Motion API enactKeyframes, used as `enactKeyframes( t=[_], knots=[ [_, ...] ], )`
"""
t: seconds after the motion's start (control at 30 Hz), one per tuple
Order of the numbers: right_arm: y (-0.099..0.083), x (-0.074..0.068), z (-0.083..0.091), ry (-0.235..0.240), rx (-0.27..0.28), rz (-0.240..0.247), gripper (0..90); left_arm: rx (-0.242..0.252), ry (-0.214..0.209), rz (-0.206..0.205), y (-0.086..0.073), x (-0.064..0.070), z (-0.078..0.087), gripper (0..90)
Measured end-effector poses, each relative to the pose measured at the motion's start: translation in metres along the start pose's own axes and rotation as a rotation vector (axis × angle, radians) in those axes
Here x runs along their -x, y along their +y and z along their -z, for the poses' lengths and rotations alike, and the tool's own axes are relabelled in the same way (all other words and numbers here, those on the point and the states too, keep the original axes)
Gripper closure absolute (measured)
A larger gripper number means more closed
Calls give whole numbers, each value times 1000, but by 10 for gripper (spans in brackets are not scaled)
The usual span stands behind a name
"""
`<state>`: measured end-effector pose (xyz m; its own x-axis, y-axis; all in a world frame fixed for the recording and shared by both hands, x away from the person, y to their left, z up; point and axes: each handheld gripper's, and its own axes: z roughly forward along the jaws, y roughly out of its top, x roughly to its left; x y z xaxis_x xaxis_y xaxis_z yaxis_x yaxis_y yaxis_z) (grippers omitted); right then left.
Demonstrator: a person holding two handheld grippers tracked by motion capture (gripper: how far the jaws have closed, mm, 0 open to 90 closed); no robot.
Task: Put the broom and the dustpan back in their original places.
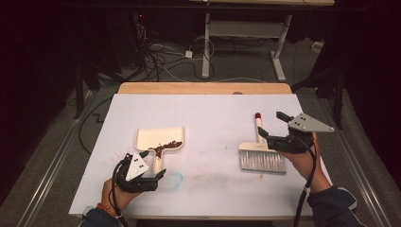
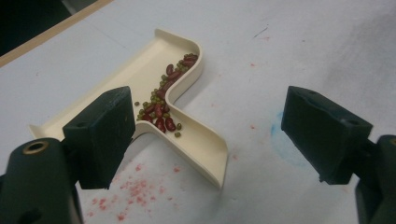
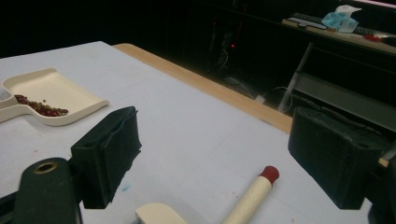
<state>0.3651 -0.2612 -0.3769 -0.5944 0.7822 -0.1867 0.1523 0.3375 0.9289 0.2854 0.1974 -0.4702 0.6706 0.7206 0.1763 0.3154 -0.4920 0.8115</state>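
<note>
A cream dustpan (image 1: 156, 137) lies left of centre on the white table cover, with red and green beans (image 1: 166, 146) piled where the pan meets its handle. My left gripper (image 1: 147, 164) is open just behind the handle's end. In the left gripper view the gripper (image 2: 210, 140) has its jaws wide apart, and the dustpan (image 2: 140, 70) and beans (image 2: 163, 102) lie ahead, untouched. A cream hand brush (image 1: 262, 158) with grey bristles and a red-tipped handle lies to the right. My right gripper (image 1: 273, 126) hovers open over the handle. The brush handle (image 3: 250, 198) shows between the gripper's (image 3: 215, 158) spread jaws.
The white cover (image 1: 213, 113) has a blue smear (image 1: 176, 179) and red specks near the dustpan. The table's wooden edge (image 1: 203, 88) runs along the far side. Beyond it are floor cables (image 1: 156, 56) and a desk frame (image 1: 243, 33).
</note>
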Motion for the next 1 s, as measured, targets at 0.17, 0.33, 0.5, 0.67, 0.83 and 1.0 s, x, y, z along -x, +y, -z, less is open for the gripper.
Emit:
enactKeyframes(
  t=[0.17, 0.33, 0.5, 0.67, 0.83, 1.0],
  knots=[
    [-2, -3, 5, 2, 1, 4, 169, 0, -2, -15, -1, 3, 0, 171],
    [-3, -7, 12, -4, 4, 16, 169, -4, -5, -21, 0, 4, -1, 171],
    [-3, -11, 17, 3, 6, 32, 169, -4, -8, -25, 1, 6, -2, 171],
    [-4, -15, 22, 13, 11, 45, 169, -1, -5, -25, 0, 6, -2, 171],
    [-7, -20, 25, 14, 2, 66, 169, -4, -13, -19, -1, 5, -2, 171],
    [-10, -22, 26, 15, -3, 84, 169, -2, -17, -17, -1, 5, -2, 171]
  ],
)
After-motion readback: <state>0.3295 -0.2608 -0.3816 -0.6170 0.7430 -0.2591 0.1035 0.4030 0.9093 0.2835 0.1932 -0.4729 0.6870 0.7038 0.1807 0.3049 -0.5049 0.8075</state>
